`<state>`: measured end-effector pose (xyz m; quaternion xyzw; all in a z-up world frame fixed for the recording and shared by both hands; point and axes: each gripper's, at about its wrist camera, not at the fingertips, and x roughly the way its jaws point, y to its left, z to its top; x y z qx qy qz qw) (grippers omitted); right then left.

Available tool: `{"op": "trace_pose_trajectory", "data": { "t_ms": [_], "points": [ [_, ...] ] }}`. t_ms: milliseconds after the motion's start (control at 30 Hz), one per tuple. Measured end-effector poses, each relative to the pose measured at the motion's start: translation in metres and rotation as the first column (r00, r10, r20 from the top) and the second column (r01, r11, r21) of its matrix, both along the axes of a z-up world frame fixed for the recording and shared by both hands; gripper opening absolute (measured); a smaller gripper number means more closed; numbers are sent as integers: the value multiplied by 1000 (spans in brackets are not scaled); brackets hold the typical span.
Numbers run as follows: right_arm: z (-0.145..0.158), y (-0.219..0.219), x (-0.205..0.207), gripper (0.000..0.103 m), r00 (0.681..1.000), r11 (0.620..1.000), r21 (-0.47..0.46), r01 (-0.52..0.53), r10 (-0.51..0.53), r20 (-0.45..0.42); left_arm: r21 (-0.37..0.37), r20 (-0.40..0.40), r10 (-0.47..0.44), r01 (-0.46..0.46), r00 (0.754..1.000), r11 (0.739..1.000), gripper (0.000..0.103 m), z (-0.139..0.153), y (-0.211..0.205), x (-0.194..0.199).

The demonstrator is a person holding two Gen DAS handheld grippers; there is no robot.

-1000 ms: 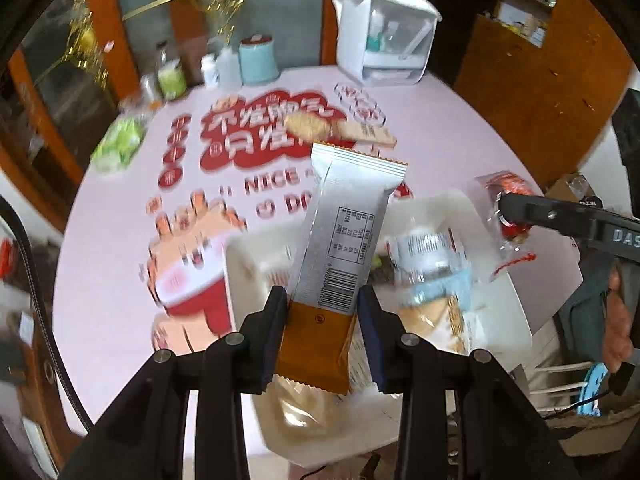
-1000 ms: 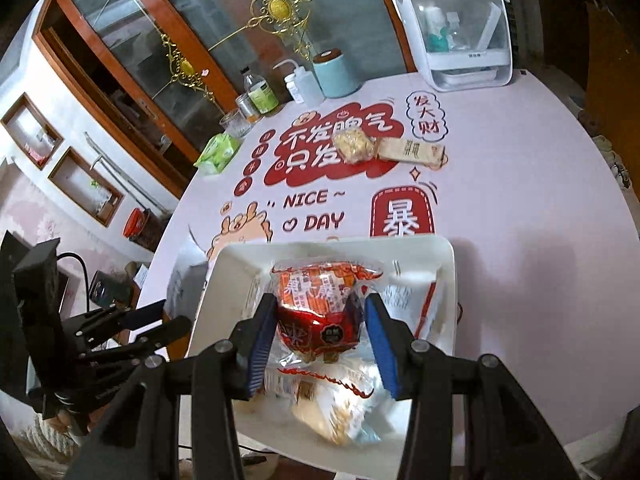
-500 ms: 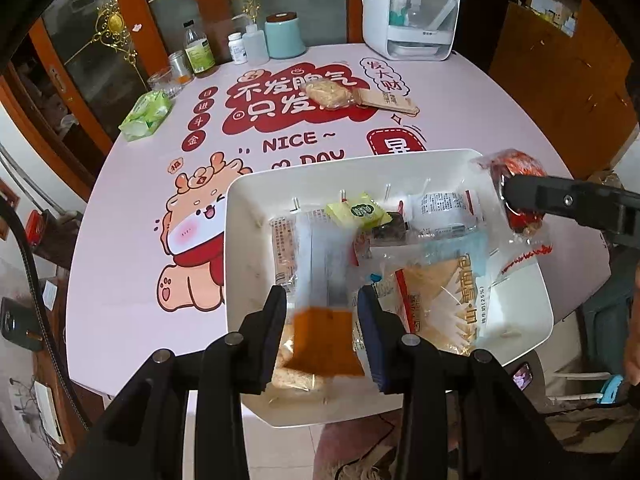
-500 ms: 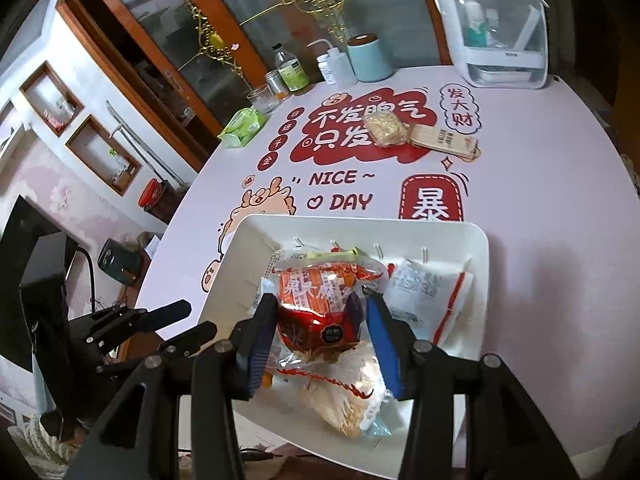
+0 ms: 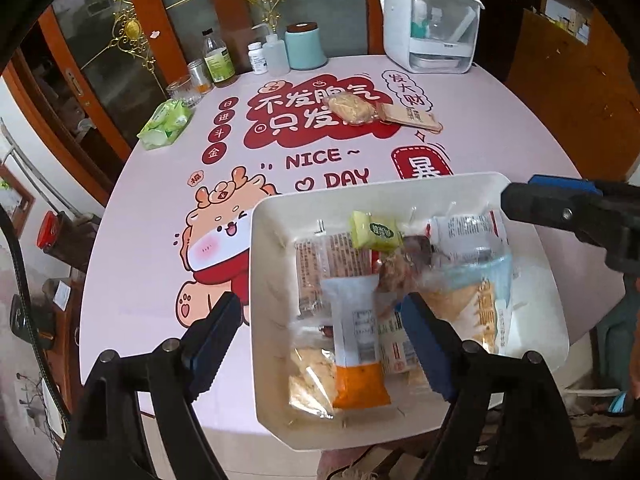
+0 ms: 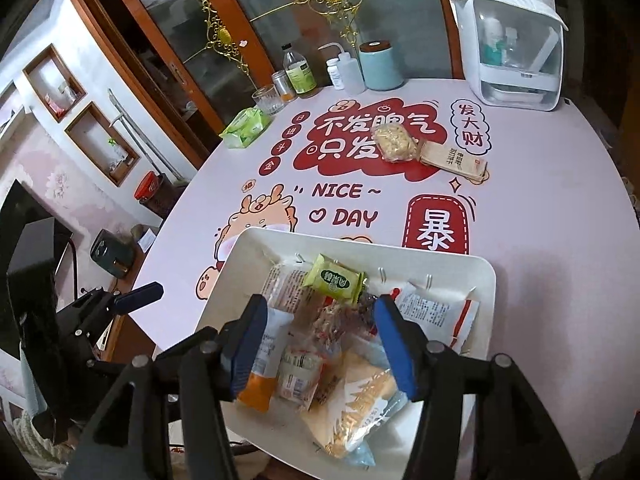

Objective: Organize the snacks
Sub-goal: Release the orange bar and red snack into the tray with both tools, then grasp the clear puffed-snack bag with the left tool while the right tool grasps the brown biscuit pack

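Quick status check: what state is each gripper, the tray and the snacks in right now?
left gripper: jaws opening, orange-ended packet released below them
right gripper: jaws opening, nothing gripped
white tray: on table, holding packets
green packet: lying atop the pile
two snacks: on table, outside tray

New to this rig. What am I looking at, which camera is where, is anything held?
No robot: a person holds a two-finger gripper in each hand, with a fisheye camera looking along the fingers. One picture is from the left gripper, the other from the right gripper. Both hover over a white rectangular plastic tray of wrapped snacks on a pink printed round table. A silver-and-orange snack packet lies in the tray. Two more wrapped snacks lie farther back on the table. Both jaws are opening; nothing is held.
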<state>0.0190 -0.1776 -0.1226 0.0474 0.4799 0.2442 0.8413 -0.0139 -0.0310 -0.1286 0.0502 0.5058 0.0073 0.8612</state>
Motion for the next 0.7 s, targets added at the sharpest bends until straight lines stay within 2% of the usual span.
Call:
{"op": "trace_pose_trajectory", "data": {
  "t_ms": [467,600,700],
  "points": [
    [-17,-31,11,57,995,996,17,85,-84,-45,-12,-13,-23,23,1000,1000,81,2,-11,28],
    [-21,-40,17,57,992,994,6,111,-110,-54,-4,-22,-52,52,998,999,81,-1,-21,40],
    [-18,-45,25,57,992,992,-36,124,-125,-25,-2,-26,-70,70,997,998,81,-3,-26,49]
  ]
}}
